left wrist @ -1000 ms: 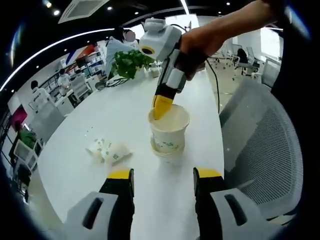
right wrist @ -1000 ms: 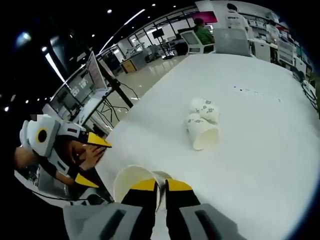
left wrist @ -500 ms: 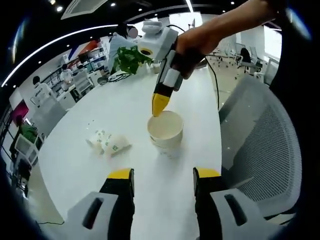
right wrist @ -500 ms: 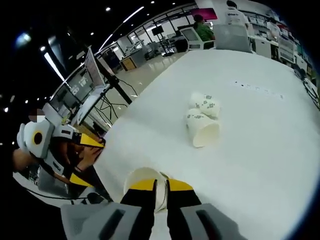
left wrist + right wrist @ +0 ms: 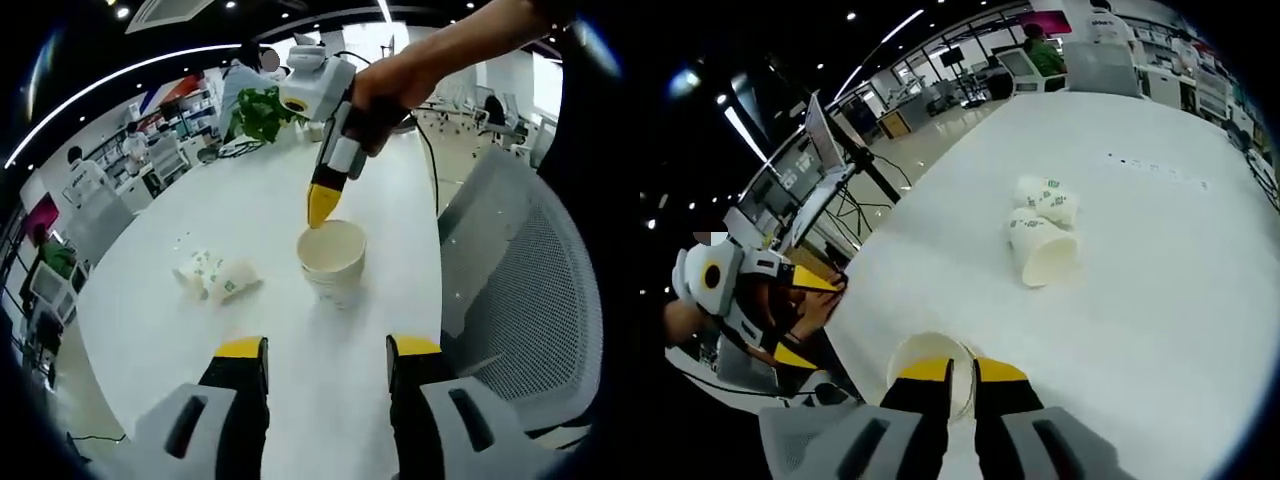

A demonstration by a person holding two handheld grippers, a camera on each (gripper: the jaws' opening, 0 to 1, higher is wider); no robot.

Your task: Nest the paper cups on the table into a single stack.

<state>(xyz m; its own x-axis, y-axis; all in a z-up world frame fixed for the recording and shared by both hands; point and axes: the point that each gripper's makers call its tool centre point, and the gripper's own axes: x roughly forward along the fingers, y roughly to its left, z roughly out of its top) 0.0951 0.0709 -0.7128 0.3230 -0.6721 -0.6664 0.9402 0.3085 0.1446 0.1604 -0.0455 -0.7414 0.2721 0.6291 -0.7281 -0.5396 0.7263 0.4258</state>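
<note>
An upright stack of white paper cups (image 5: 333, 262) with green print stands on the white table (image 5: 300, 400), near its right edge. My right gripper (image 5: 320, 205) reaches down from above, its yellow tips at the stack's far rim. In the right gripper view its jaws (image 5: 963, 372) stand almost together, pinching the rim of the top cup (image 5: 923, 362). Two more cups (image 5: 215, 278) lie on their sides to the left, touching each other; one shows its open mouth (image 5: 1045, 255), the other (image 5: 1045, 195) lies behind it. My left gripper (image 5: 328, 350) is open and empty, short of the stack, and shows beyond the table edge (image 5: 808, 320).
A grey mesh chair (image 5: 520, 280) stands close to the table's right edge. A green plant (image 5: 262, 115) sits at the far end of the table. Desks, monitors (image 5: 825, 140) and people fill the room beyond.
The cup held by my right gripper has sunk deeper into the cup under it, so the two now sit as one stack. The left gripper has stayed open.
</note>
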